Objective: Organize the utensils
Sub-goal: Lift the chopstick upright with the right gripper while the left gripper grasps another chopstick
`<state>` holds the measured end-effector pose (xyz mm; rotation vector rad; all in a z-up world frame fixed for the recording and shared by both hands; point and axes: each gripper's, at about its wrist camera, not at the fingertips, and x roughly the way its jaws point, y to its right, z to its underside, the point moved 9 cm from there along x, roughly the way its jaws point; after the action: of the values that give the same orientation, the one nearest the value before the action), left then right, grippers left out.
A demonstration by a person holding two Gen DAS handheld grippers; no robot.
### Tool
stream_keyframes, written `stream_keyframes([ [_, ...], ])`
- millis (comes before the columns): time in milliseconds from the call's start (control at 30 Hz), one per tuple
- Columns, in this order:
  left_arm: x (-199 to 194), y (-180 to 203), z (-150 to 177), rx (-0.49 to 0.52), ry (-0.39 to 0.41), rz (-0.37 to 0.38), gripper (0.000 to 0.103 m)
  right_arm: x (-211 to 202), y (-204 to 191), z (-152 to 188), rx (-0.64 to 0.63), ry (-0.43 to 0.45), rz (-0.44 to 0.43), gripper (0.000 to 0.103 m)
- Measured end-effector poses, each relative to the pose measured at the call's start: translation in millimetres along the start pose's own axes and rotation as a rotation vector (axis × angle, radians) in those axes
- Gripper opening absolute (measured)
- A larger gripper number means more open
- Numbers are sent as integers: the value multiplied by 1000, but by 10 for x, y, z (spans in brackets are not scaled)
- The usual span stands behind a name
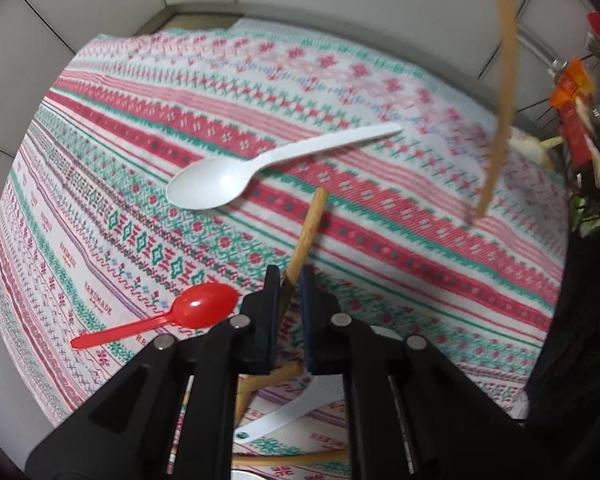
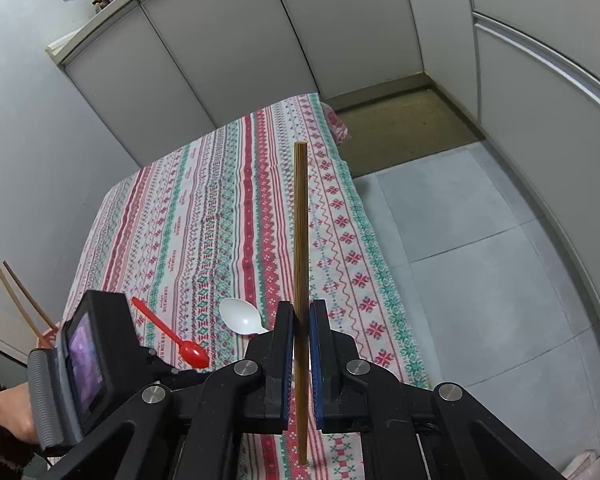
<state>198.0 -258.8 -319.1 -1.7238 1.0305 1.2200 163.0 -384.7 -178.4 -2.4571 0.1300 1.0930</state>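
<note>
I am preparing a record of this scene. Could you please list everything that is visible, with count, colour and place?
white spoon: one, white, lying on the cloth ahead of the left tongs.
red spoon: one, red, on the cloth beside the left tongs.
chopsticks: two held, light wood, one in the left tongs, one in the right tongs; two more stick up at the left edge of the right view.
tablecloth: one, red, green and white pattern, covering the table.
cabinets: grey, behind the table.
left tongs: black, shut on a chopstick.
right tongs: black, shut on a chopstick.
hand: one, holding the left tongs.
</note>
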Motion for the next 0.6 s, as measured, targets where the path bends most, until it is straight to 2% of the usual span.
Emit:
stream_keyframes([
  [133, 153, 46, -24, 98, -44, -42, 11, 17, 21, -2, 5, -5, 1, 6],
  [300, 200, 72, -133, 159, -72, -39, 11, 15, 37, -15, 16, -3, -6, 6],
  [467, 225, 9, -209, 104, -93, -30, 10, -18, 33, -40, 26, 5, -14, 6],
  [600, 171, -152, -221, 19, -52, -57, 10, -58, -39, -45, 13, 13, -18, 6],
])
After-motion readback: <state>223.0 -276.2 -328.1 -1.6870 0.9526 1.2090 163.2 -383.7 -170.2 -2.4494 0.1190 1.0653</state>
